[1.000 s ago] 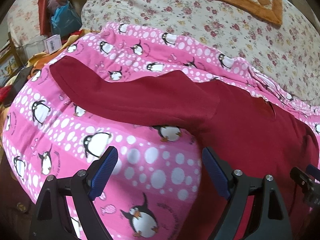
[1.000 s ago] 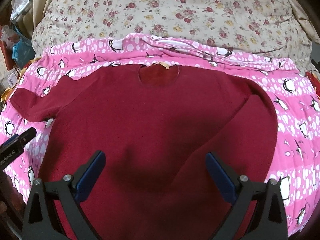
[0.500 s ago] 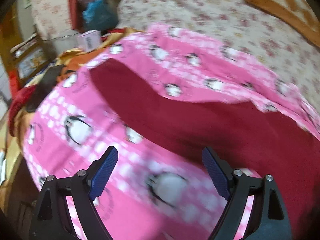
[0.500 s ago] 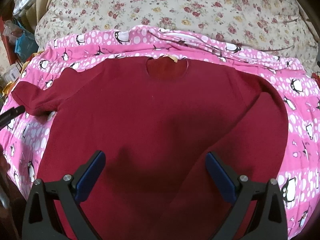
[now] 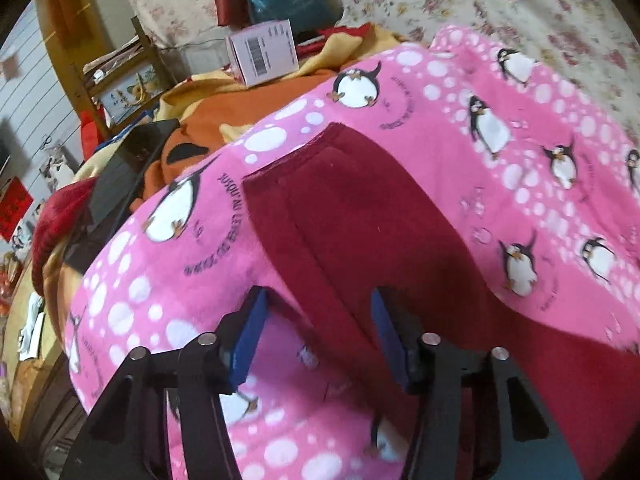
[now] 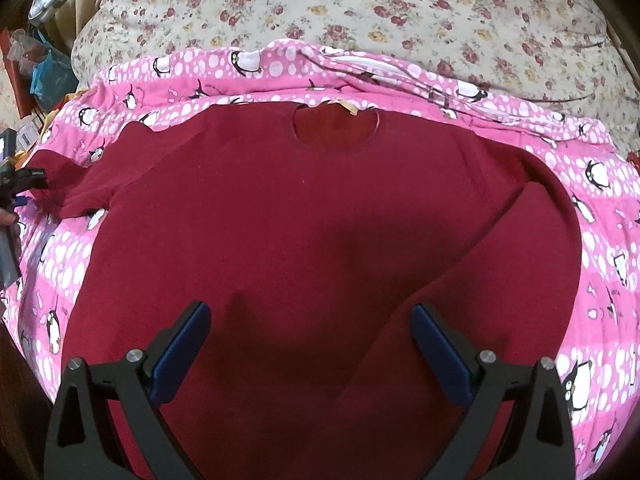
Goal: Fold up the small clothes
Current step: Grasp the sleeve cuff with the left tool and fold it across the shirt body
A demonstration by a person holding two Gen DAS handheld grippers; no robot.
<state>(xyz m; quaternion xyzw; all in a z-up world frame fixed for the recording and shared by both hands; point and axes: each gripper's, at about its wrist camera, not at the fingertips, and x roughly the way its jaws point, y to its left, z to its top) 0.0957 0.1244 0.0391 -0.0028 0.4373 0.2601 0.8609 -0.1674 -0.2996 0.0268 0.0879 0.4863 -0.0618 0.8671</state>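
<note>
A: Any legible writing?
B: Little. Pale box point(image 5: 262, 52) at 11 o'clock in the left wrist view carries a barcode; its print is too small to read. Pink penguin blanket point(image 5: 500, 128) has dark arcs of lettering beside the penguins, blurred, unreadable. Tan neck tag point(image 6: 344, 106) on the garment, no text resolvable.

A: The garment?
B: Dark red sweater point(image 6: 304, 216), long-sleeved, round neck toward 12 o'clock, lying front-up and flat on the blanket, filling the middle of the right wrist view. Its 3 o'clock sleeve is folded diagonally across the body. Its other sleeve point(image 5: 352, 216) stretches out toward 9 o'clock, cuff end on the blanket.

A: Tools?
B: Left gripper point(image 5: 316, 336) partly spread, blue pads either side of that sleeve; whether they press the cloth, cannot tell. Right gripper point(image 6: 310, 340) spread wide above the sweater's lower body, holding nothing.

A: Beyond?
B: Floral bedding point(image 6: 360, 4) at 12 o'clock.
</note>
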